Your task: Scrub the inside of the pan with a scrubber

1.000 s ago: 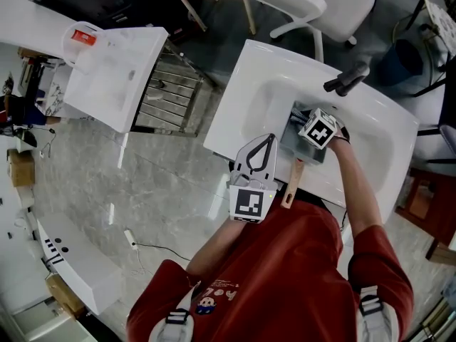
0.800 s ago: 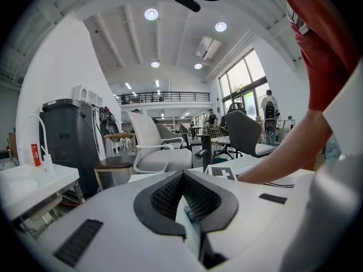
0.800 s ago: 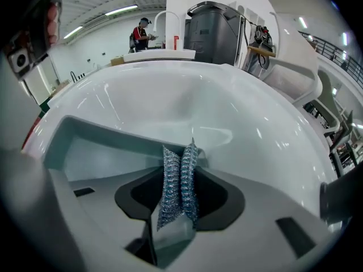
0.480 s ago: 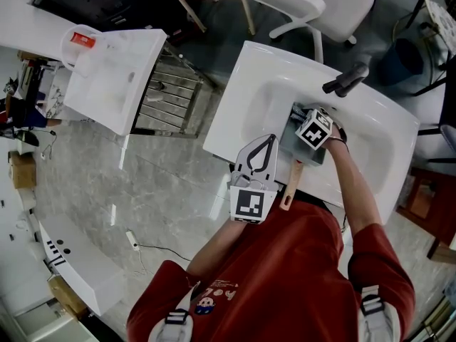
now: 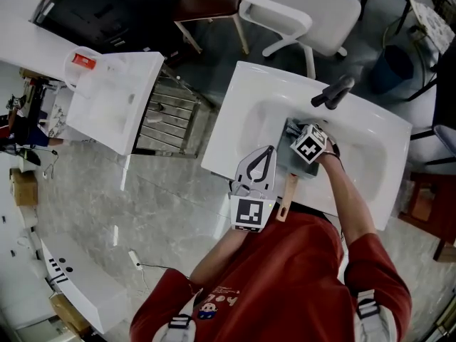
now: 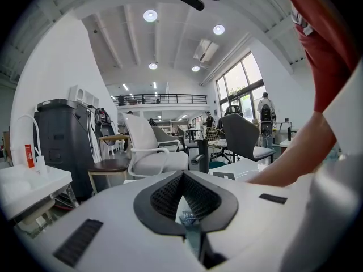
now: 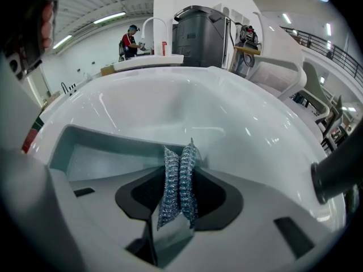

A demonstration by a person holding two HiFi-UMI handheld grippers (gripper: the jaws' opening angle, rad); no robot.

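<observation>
A grey square pan with a wooden handle lies in the white sink. My right gripper is down over the pan, shut on a silvery-blue mesh scrubber. In the right gripper view the scrubber sticks out past the right gripper, with the pan just beyond and left of it. Whether the scrubber touches the pan is hidden. My left gripper hangs at the sink's near edge, left of the handle. Seen in its own view, the left gripper is shut on nothing.
A dark faucet stands at the sink's far rim, also in the right gripper view as the faucet. A second white basin with a red-labelled bottle and a wire rack are to the left. A white chair stands beyond.
My right gripper has shifted a little across the pan with the scrubber. The head view has tipped, so the sink sits lower in frame. My left gripper has kept its place.
</observation>
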